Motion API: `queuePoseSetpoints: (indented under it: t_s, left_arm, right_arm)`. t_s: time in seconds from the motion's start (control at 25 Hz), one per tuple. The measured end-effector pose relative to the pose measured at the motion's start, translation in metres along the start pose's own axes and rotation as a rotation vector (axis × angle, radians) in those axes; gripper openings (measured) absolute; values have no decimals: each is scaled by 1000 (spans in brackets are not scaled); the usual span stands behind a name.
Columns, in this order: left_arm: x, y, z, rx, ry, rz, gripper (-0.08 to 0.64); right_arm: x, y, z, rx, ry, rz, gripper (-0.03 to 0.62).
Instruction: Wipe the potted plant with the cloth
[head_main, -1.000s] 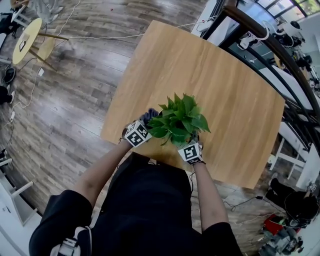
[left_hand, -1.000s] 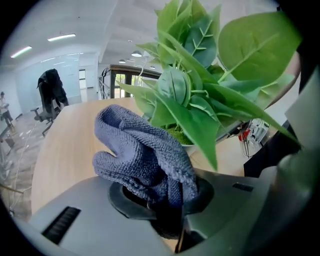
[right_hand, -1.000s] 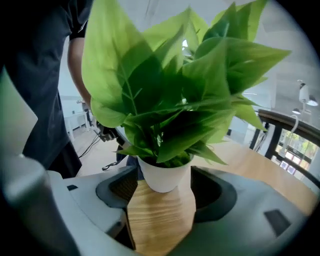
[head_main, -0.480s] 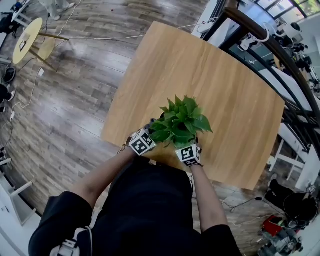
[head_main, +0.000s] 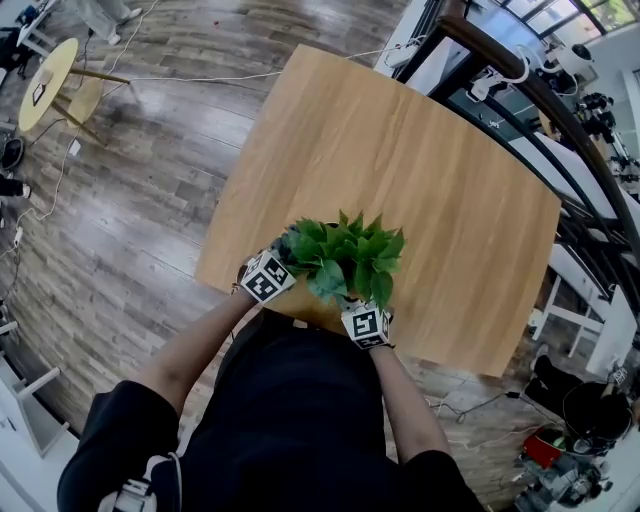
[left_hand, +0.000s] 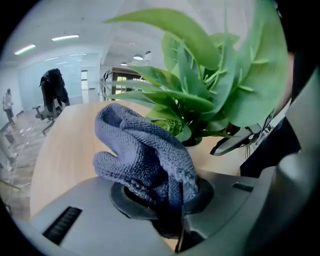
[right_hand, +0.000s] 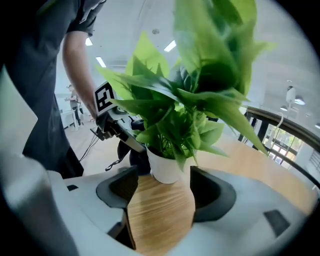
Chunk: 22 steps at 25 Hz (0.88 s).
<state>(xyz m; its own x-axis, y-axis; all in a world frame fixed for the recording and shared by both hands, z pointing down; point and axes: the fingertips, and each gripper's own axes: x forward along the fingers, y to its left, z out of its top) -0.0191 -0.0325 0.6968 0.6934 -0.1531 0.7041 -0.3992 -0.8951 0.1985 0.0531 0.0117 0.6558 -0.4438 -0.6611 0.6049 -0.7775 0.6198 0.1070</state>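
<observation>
A leafy green plant (head_main: 343, 258) in a small white pot (right_hand: 165, 167) stands near the front edge of the wooden table (head_main: 420, 150). My left gripper (head_main: 267, 275) is shut on a blue-grey cloth (left_hand: 142, 152), bunched up just left of the leaves (left_hand: 200, 95). My right gripper (head_main: 364, 322) is open at the near side of the plant, its jaws spread just short of the white pot and not touching it. In the right gripper view the left gripper (right_hand: 117, 127) shows behind the pot. Leaves hide the pot in the head view.
The table's front edge (head_main: 300, 318) runs right under both grippers, with my body close behind. A dark railing (head_main: 560, 120) runs past the table's far right side. A small round yellow table (head_main: 45, 80) stands on the wood floor far left.
The plant and both grippers have shifted left and slightly toward me. The right gripper moved in under the foliage and the left gripper with the cloth went left alongside the leaves.
</observation>
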Motion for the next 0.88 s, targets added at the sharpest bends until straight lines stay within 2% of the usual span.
queuePoseSetpoints:
  t_s: [0.08,0.2,0.48,0.68,0.76,0.88]
  left_arm:
    - [2,4,3,-4,-5,8,94]
    - [5,7,4,2,3,11,94]
    - [12,-6,9,31,27,-5,94]
    - [11,-38,-3,21,44,-77,94]
    - [13,-35,-4,-13,34,-64,94]
    - [12,-26,-4,-15,28,-32,94]
  right_arm:
    - [3,-7,4,-8,-3,-9,308]
    - [16,-8,2,-18,-19,28,308]
    - [28,-24,10,68,-31,10,308]
    - [26,-22,8,70,-20,-6,307]
    - [28,-22,8,69,-17,-1,307]
    - [24,-11,7,62,-16,30,307]
